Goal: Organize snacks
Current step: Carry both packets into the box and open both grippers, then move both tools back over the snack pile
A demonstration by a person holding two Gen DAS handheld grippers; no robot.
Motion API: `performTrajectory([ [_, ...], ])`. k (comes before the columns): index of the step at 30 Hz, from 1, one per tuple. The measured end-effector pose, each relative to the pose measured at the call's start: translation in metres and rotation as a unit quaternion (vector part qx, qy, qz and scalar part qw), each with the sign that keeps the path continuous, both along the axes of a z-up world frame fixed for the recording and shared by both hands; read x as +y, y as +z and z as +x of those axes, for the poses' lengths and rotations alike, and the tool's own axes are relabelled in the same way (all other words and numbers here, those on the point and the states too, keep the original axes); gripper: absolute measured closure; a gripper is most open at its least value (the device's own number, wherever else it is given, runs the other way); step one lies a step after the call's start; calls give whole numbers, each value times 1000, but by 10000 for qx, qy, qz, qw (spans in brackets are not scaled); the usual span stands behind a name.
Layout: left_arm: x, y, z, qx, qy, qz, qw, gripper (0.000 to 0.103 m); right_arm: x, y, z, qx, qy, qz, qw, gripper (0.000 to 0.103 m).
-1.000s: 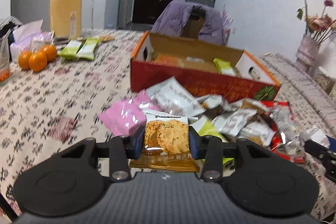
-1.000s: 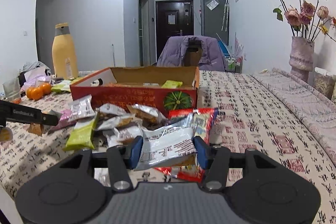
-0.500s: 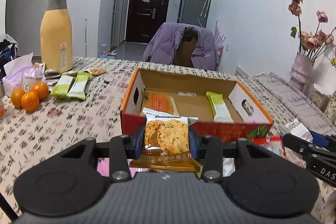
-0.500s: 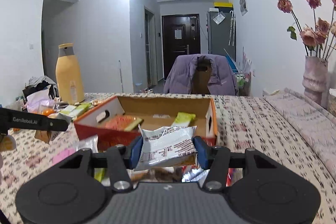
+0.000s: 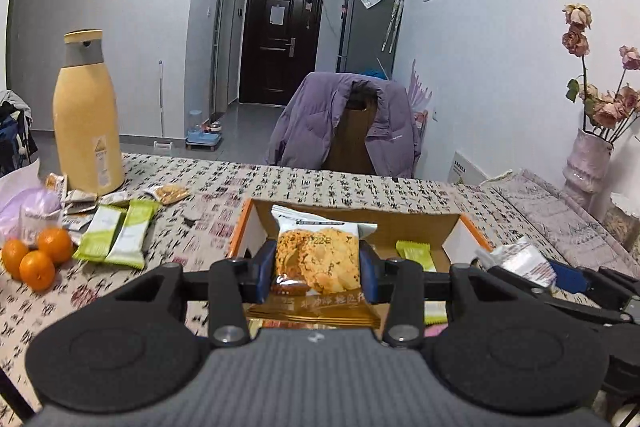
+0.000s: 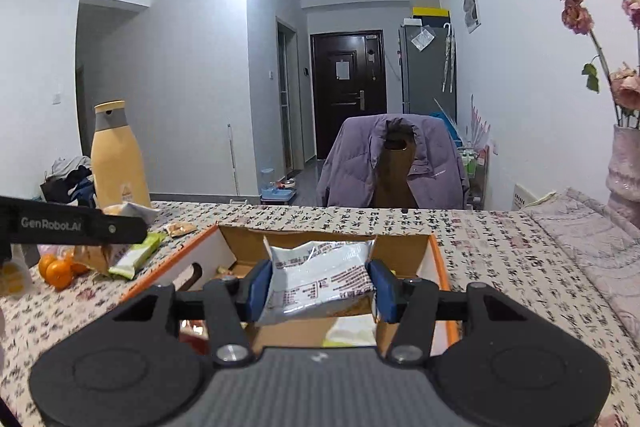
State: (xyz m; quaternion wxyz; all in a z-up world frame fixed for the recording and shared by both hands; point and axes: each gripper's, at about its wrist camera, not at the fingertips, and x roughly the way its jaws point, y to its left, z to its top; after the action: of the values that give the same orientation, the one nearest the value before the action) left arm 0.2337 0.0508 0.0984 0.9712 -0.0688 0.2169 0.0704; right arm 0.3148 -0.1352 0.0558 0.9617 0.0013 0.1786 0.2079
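My left gripper (image 5: 318, 273) is shut on a cookie packet (image 5: 318, 259) with an orange-brown bottom, held above the near-left part of the open cardboard box (image 5: 448, 223). My right gripper (image 6: 318, 287) is shut on a silver-white snack packet (image 6: 320, 277), held over the same box (image 6: 404, 251). A green packet (image 5: 414, 255) lies inside the box. The right gripper and its silver packet (image 5: 524, 263) show at the right of the left wrist view. The left gripper's finger (image 6: 80, 225) shows at the left of the right wrist view.
On the patterned tablecloth (image 5: 320, 187) to the left lie two green packets (image 5: 118, 233), three oranges (image 5: 38, 257) and a tall yellow bottle (image 5: 86, 123). A chair with a purple jacket (image 5: 344, 125) stands behind the table. A vase of dried roses (image 5: 586, 155) stands at the right.
Both grippers rose from the snack pile and moved forward with their packets, from in front of the box to above it. The pile has dropped out of view.
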Motion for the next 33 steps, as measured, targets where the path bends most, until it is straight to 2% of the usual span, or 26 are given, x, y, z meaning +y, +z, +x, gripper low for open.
performTrajectory([
  [7,0,-14,38,4,102,20,9999,61,18,-11,40,200,-93,-4,9998,51],
  [13,7,-49,61,216,254,-82,9994,61,22,-37,49,238,-148,-84,9996,51],
  [18,10,-67,63,183,253,12,9995,61,21,-49,54,347,-202,-85,9992,51],
  [19,11,-69,63,196,213,10,9996,61,20,-51,55,363,-218,-83,9991,50],
  [21,11,-71,62,166,148,-2,9998,60,18,-52,55,394,-256,-68,9989,42],
  [22,12,-72,61,122,124,-6,9998,57,17,-53,54,400,-275,-60,9988,41],
  [23,12,-72,58,39,78,-26,10000,52,17,-53,54,416,-282,-68,9987,33],
  [24,12,-70,56,-51,29,-52,10000,35,16,-53,54,449,-276,-64,9986,25],
  [25,12,-70,53,-133,31,-56,9999,14,15,-53,53,472,-286,-50,9985,21],
  [26,12,-69,50,-210,85,-37,9997,5,15,-53,53,479,-305,-38,9984,12],
  [27,12,-68,47,-327,168,-11,9993,0,13,-52,53,472,-330,-17,9983,2],
  [28,13,-67,44,-419,223,18,9989,0,12,-52,52,456,-349,12,9983,0],
  [33,16,-63,44,-422,207,-100,9988,0,11,-50,50,368,-387,43,9986,0],
])
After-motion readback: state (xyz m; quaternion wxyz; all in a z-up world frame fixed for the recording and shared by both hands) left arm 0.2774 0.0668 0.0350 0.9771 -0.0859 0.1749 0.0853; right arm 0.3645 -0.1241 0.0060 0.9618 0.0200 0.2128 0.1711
